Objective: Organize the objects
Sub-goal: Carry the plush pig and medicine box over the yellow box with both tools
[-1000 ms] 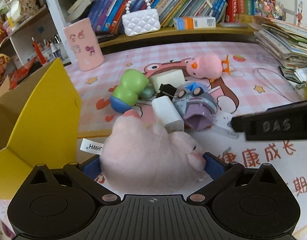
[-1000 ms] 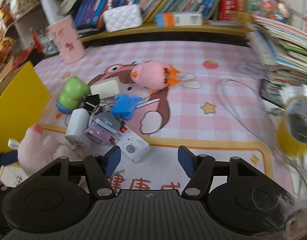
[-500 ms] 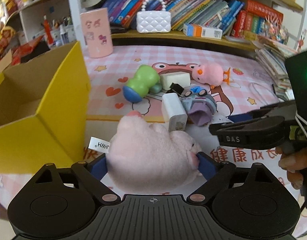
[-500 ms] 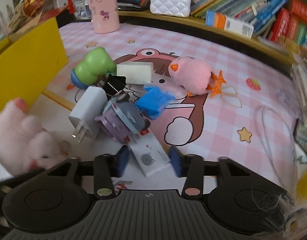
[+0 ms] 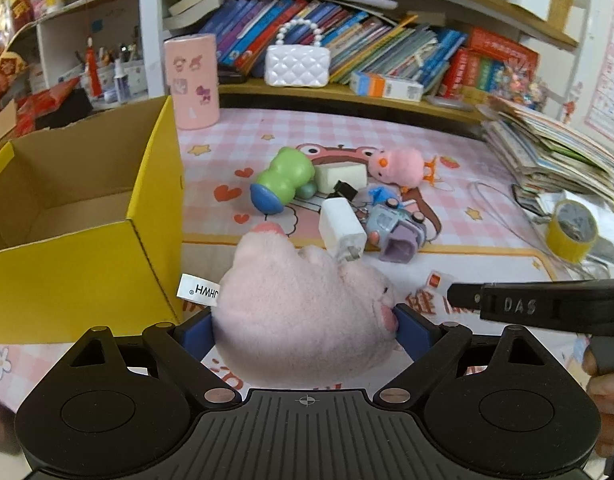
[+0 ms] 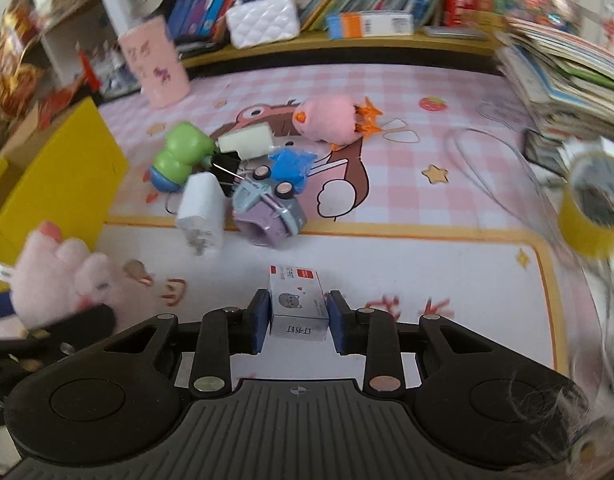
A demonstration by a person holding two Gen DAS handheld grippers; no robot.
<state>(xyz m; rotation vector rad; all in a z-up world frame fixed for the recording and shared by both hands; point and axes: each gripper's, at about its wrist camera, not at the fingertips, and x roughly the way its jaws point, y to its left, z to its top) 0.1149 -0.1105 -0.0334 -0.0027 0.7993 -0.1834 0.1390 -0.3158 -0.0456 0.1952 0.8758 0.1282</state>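
My left gripper (image 5: 305, 330) is shut on a pink plush toy (image 5: 303, 300), its blue pads pressed into both sides. An open yellow cardboard box (image 5: 79, 264) stands just to its left. My right gripper (image 6: 297, 320) is shut on a small white box (image 6: 298, 300) with a red label, held just above the mat. In the left wrist view its black finger (image 5: 507, 304) reaches in from the right. In the right wrist view the plush toy (image 6: 67, 276) shows at the far left.
A pile lies mid-mat: green toy (image 5: 285, 178), white charger (image 5: 341, 228), purple toy car (image 5: 399, 228), pink chick (image 5: 395, 166). A yellow tape roll (image 5: 571, 232) and a stack of books (image 5: 547, 152) sit right. A pink cup (image 5: 191, 80) and a shelf stand behind.
The right gripper has closed on the small white box and drawn it away from the pile. The left gripper, still holding the plush, has pulled back and up beside the yellow box.
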